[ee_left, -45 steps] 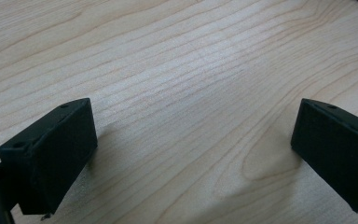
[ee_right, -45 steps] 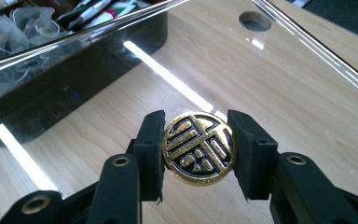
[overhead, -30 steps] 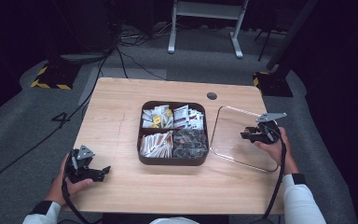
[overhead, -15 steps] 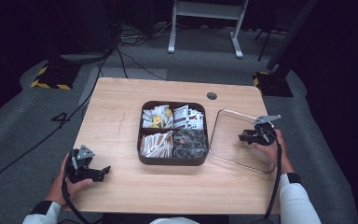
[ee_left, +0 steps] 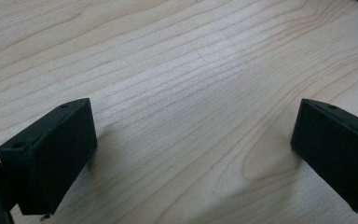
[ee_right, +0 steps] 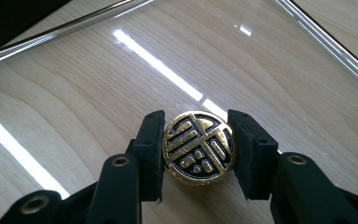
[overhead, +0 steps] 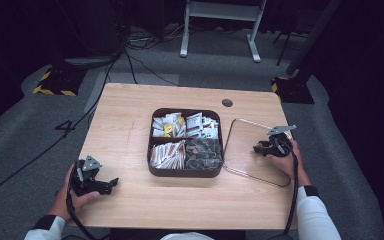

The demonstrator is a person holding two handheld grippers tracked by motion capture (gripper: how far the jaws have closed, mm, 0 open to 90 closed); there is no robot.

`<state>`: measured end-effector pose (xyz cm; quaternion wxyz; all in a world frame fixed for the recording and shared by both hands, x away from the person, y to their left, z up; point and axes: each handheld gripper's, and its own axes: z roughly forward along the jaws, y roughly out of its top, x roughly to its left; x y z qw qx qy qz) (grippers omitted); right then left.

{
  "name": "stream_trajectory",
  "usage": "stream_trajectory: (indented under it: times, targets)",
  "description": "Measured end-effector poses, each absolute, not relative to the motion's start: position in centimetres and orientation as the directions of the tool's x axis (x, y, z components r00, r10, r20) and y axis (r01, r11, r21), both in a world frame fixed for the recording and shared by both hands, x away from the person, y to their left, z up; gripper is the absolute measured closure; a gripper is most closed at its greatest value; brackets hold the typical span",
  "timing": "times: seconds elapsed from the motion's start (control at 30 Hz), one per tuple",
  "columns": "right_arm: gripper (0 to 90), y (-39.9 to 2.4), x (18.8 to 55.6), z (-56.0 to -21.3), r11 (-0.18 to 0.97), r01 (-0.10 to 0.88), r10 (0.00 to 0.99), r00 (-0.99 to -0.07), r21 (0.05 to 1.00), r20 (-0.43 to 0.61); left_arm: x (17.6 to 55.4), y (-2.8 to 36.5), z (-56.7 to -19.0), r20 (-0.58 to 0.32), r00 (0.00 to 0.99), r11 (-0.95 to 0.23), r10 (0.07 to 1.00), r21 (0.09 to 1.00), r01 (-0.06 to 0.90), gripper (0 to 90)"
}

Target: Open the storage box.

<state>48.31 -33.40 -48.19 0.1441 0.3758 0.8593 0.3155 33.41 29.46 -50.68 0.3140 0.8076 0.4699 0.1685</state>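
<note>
The round black-and-gold knob (ee_right: 198,148) sits clamped between my right gripper's (ee_right: 198,154) two black jaws, one pad pressed on each side of its rim, with the gold pattern on its face turned toward the gripper's camera. It belongs to the clear glass lid (overhead: 245,150), which lies flat on the table (overhead: 125,130) near the right edge, just beside the dark brown compartment box (overhead: 186,172). In the right gripper view I see wood grain through the glass, bright streaks of reflected light across it, and the lid's rim running along the top corners. From the high view my right gripper (overhead: 266,148) is over the right part of the lid, with my hand (overhead: 286,161) behind it and the cable trailing back along the sleeve.

The box stands at the middle of the table, divided in four: pale sachets with some yellow in the far left part, white and red packets in the far right, long tan sachets in the near left, dark packets in the near right.

My left gripper (overhead: 96,184) rests low near the table's near left corner, well apart from the box. Its jaws stand wide with bare wood between them in the left gripper view (ee_left: 193,154).
</note>
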Motion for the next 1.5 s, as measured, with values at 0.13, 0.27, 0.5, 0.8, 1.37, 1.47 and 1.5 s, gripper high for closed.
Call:
stream_trajectory:
  times: [0.13, 0.27, 0.5, 0.8, 1.37, 1.47, 1.5]
  targets:
    - [57.9, -33.5, 48.3, -48.2, 0.511, 0.558, 0.74, -0.673, 0.654, -0.004, 33.4, 29.5, -50.7, -0.025, 0.503, -0.361, 0.864, 0.665, 0.654, 0.3]
    - [52.7, -33.6, 48.1, -47.8, 0.477, 0.55, 0.745, -0.666, 0.686, 0.016, 33.4, 29.5, -50.7, -0.025, 0.503, -0.361, 0.864, 0.665, 0.654, 0.3]
    - [44.0, -33.6, 48.1, -47.7, 0.465, 0.552, 0.744, -0.667, 0.692, 0.033, 33.4, 29.5, -50.7, -0.024, 0.503, -0.362, 0.864, 0.664, 0.654, 0.3]
    - [29.3, -33.5, 47.7, -46.7, 0.415, 0.554, 0.769, -0.637, 0.722, 0.046, 33.4, 29.5, -50.7, -0.025, 0.503, -0.362, 0.864, 0.664, 0.654, 0.3]
    - [24.0, -32.3, 46.7, -43.2, 0.433, 0.478, 0.746, -0.666, 0.764, -0.006, 33.4, 29.5, -50.7, -0.025, 0.504, -0.363, 0.863, 0.664, 0.653, 0.3]
    - [24.7, -31.6, 46.6, -42.6, 0.446, 0.465, 0.736, -0.677, 0.765, -0.017, 33.4, 29.5, -50.7, -0.025, 0.503, -0.362, 0.864, 0.665, 0.653, 0.4]
    - [24.8, -31.4, 46.6, -42.5, 0.448, 0.464, 0.733, -0.68, 0.764, -0.018, 33.4, 29.5, -50.7, -0.025, 0.505, -0.363, 0.863, 0.664, 0.654, 0.4]
